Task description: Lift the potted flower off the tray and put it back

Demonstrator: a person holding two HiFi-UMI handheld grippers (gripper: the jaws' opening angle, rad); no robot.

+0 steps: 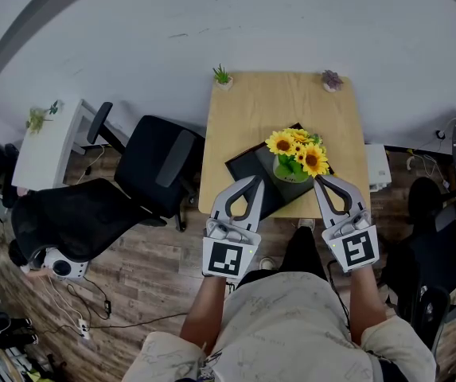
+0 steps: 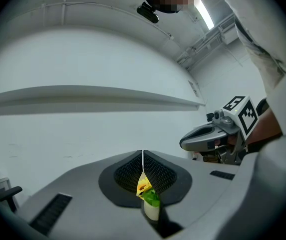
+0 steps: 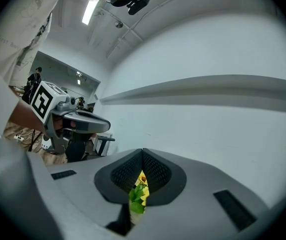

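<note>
Shut claws flank the potted sunflower (image 1: 294, 159), upright on the black tray (image 1: 243, 165).
The left gripper (image 1: 253, 181) and right gripper (image 1: 320, 181) are both pressed together, empty; the pot sits just ahead between them, nearer the right gripper.

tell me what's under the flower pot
A dark tray lies under the pot, on the wooden table. The tray surface right beneath the pot is covered by the pot and its flowers.
</note>
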